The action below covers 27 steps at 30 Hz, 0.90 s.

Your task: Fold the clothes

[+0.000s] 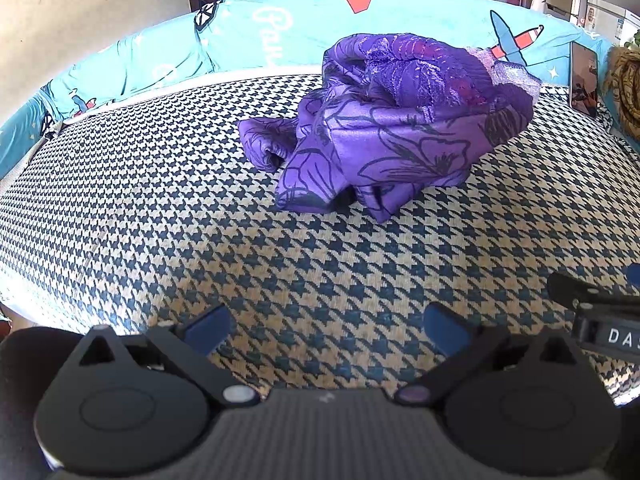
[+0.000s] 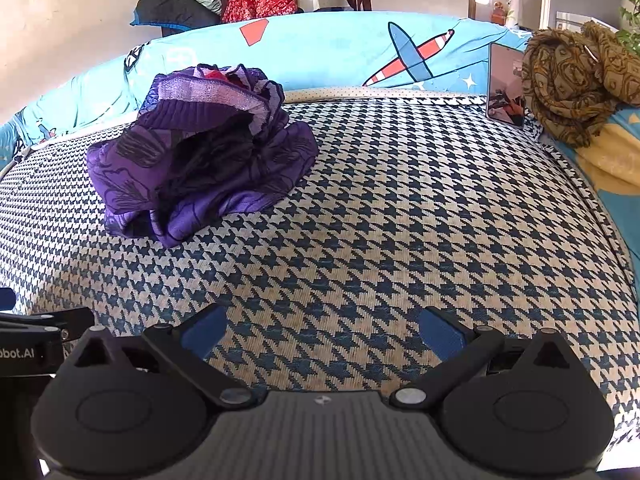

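the work surface is a houndstooth-patterned cover (image 1: 200,208) backed by a turquoise aeroplane-print bolster (image 2: 340,48), and on it, toward the far side, the purple floral garment (image 1: 392,120) lies in a crumpled heap with no fold, flat panel or straightened edge visible; a brown patterned cloth (image 2: 576,80) sits bunched at the far right corner, equally unfolded. judged from this, the task has not begun in any visible way: spreading, flattening and folding all remain. the left gripper (image 1: 328,324) and right gripper (image 2: 322,326) both hover over bare cover well short of the garment, fingers spread wide and holding nothing.
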{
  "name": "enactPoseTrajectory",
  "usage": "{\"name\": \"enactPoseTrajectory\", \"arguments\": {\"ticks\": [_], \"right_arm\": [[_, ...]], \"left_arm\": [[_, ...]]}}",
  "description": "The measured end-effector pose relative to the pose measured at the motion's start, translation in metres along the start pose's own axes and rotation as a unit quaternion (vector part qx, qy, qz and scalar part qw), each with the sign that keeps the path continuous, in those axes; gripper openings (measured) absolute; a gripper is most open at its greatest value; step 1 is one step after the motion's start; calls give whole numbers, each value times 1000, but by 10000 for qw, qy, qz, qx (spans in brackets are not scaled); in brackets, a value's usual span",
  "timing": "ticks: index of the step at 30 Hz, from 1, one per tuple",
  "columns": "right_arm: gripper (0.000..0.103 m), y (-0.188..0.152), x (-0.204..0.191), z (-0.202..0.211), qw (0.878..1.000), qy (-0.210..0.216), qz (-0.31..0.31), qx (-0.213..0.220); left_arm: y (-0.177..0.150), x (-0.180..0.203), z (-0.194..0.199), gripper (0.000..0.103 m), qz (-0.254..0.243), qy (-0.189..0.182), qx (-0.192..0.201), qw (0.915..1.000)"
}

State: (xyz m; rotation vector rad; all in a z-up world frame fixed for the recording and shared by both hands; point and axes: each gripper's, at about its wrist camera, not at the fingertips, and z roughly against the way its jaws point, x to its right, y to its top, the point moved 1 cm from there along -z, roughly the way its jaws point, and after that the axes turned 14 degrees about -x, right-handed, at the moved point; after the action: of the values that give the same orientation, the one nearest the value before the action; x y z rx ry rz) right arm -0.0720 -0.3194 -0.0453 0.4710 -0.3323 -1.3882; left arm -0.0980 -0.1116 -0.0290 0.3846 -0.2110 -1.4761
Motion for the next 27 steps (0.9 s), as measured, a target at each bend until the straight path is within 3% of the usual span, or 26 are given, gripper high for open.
{"name": "enactPoseTrajectory", "arguments": {"ticks": [8, 27], "right_arm": [[89, 0, 2, 0, 9999, 100, -98, -50], [89, -2, -5, 6, 9994, 304, -2, 191]], "left_arm": [[0, 1, -1, 103, 17, -49, -2, 10000], [-1, 5, -2, 103, 50, 136, -37, 9999]]}}
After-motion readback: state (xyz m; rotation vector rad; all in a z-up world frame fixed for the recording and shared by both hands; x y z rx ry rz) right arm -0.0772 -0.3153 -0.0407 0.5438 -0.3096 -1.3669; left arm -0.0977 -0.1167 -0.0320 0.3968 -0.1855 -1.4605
